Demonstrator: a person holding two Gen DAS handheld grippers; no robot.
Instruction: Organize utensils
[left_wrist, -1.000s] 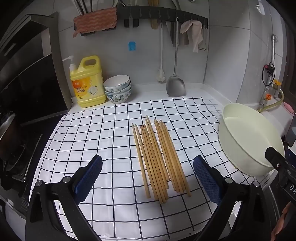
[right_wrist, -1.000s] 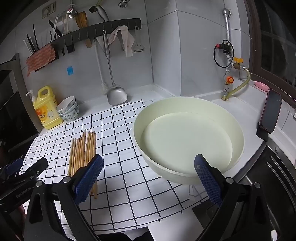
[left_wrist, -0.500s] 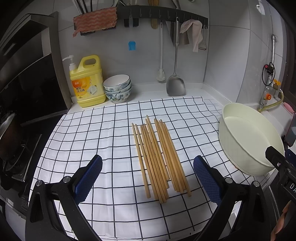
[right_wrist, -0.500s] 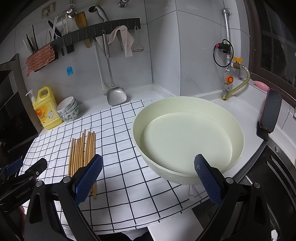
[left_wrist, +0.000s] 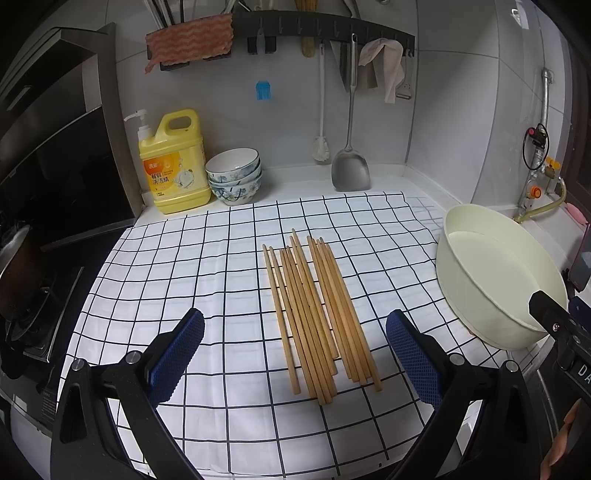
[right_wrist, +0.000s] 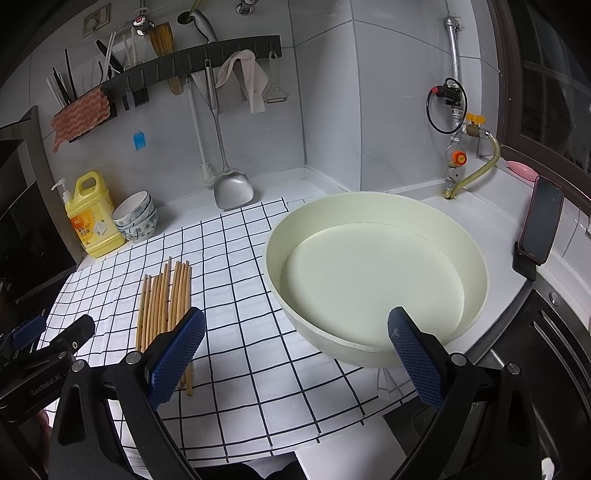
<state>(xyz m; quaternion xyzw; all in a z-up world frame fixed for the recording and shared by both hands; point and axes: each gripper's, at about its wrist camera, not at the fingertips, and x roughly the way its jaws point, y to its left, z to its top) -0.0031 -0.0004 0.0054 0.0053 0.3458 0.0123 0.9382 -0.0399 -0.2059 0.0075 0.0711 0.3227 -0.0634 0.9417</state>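
Several wooden chopsticks (left_wrist: 319, 314) lie side by side on a white cloth with a black grid (left_wrist: 207, 277), pointing away from me. My left gripper (left_wrist: 295, 358) hovers open over their near ends, its blue pads on either side and nothing held. In the right wrist view the same chopsticks (right_wrist: 164, 295) lie at the left. My right gripper (right_wrist: 295, 358) stands open in front of a pale cream basin (right_wrist: 373, 280), holding nothing. High on the wall, a black rail (right_wrist: 192, 62) carries hanging tools and a holder with dark chopsticks (right_wrist: 62, 88).
A yellow detergent jug (left_wrist: 173, 162) and stacked bowls (left_wrist: 234, 175) stand at the back by the wall. A metal spatula (left_wrist: 350, 166) and brush hang from the rail. The basin (left_wrist: 495, 273) sits at the counter's right. A phone (right_wrist: 541, 221) leans at the far right; a stove (left_wrist: 22, 288) lies left.
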